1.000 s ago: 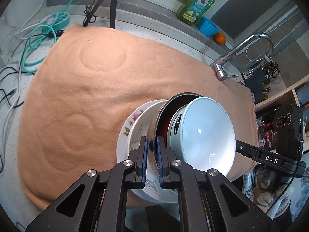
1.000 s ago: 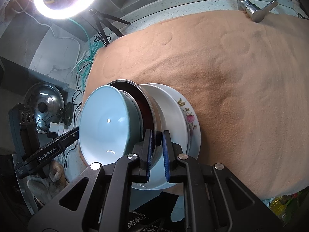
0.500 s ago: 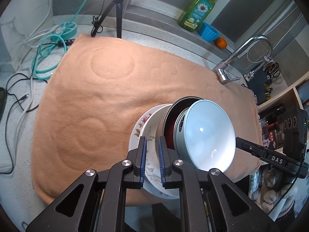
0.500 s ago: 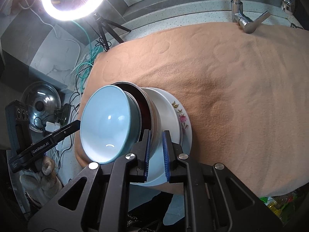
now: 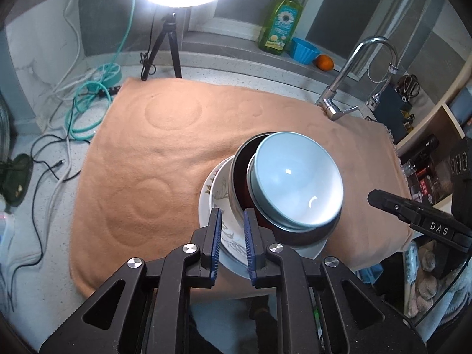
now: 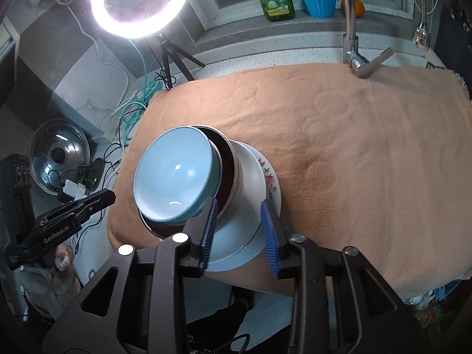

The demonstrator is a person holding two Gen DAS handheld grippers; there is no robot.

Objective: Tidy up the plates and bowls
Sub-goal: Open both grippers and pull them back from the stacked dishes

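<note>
A light blue bowl (image 5: 295,177) (image 6: 174,171) sits tilted in a steel bowl (image 5: 240,174) (image 6: 233,177) with a dark red inside. Both rest on stacked plates, the upper flowered plate (image 5: 219,194) (image 6: 270,177) showing at the side. The stack stands on an orange towel (image 5: 147,147) (image 6: 354,147) near its front edge. My left gripper (image 5: 231,221) hovers above the plate's rim, jaws opening, gap still narrow, pressing on nothing. My right gripper (image 6: 238,215) hangs over the other side of the stack, jaws opening wider, nothing gripped. Each gripper shows in the other's view (image 6: 88,203) (image 5: 380,199).
A faucet (image 5: 333,109) (image 6: 354,59) stands at the towel's far edge. On the ledge behind are a soap bottle (image 5: 280,26), a blue cup (image 5: 305,50) and an orange (image 5: 324,62). A ring light's tripod (image 5: 165,44) and cables (image 5: 88,97) lie left; a pot lid (image 6: 57,156) beyond.
Both grippers have risen and drawn back from the stack. Their jaws, nearly shut at the rims before, have parted, the right one wider. The stack stays on the towel.
</note>
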